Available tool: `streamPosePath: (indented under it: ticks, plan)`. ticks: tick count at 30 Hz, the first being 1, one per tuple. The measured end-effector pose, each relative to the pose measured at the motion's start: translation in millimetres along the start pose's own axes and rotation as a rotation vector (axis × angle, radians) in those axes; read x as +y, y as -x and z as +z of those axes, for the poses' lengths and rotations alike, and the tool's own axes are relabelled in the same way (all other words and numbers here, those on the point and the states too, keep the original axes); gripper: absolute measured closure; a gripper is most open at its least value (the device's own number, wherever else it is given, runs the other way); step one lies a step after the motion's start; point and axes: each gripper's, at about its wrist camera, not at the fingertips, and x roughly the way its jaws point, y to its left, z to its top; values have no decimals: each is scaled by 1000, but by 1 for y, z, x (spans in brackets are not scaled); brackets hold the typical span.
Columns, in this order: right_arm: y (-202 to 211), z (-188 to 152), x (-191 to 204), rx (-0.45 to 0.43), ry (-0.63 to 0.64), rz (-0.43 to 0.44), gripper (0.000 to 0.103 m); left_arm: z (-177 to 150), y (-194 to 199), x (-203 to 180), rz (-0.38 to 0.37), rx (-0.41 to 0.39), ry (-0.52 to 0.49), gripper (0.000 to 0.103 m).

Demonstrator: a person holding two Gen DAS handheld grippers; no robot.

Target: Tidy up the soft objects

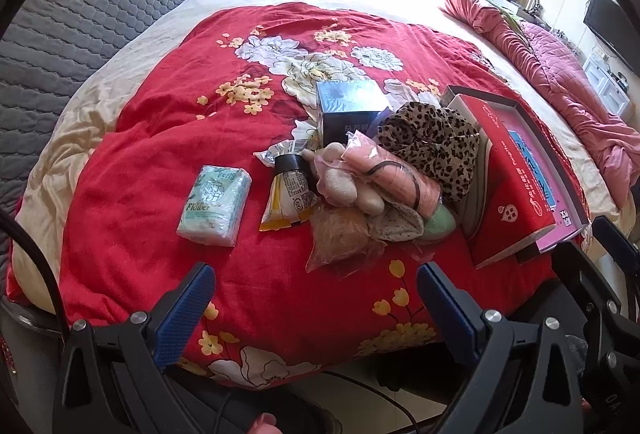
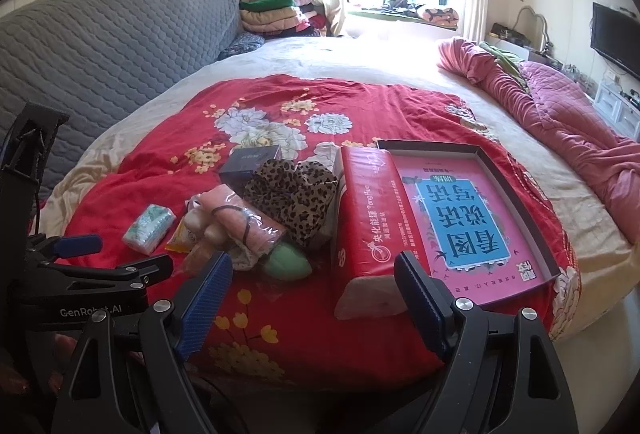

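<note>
A pile of soft things lies on the red floral blanket (image 1: 140, 162): a leopard-print cloth (image 1: 436, 146), a bagged pink item (image 1: 392, 178), a beige puff toy (image 1: 340, 186), a furry tan piece (image 1: 340, 234) and a green sponge (image 1: 440, 224). A green tissue pack (image 1: 214, 206) lies apart to the left. My left gripper (image 1: 316, 298) is open and empty, in front of the pile. My right gripper (image 2: 312, 286) is open and empty, near the red tissue pack (image 2: 368, 226). The pile also shows in the right wrist view (image 2: 288, 194).
An open box tray with a pink and blue book (image 2: 472, 218) lies at the right. A dark blue box (image 1: 352, 110) stands behind the pile. A yellow snack packet (image 1: 286, 202) lies beside it. A pink quilt (image 2: 560, 122) is bunched far right. A grey headboard (image 2: 100, 54) is at the left.
</note>
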Motion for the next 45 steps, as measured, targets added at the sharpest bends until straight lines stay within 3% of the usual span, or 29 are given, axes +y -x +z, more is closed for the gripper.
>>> streamPosePath:
  ticks: [32, 45]
  plan:
    - [2, 1, 2, 3, 0, -7, 19, -1, 5, -1, -2, -9, -12, 2]
    - [-7, 1, 12, 8, 33, 14, 19, 1, 0, 13, -21, 3, 38, 2]
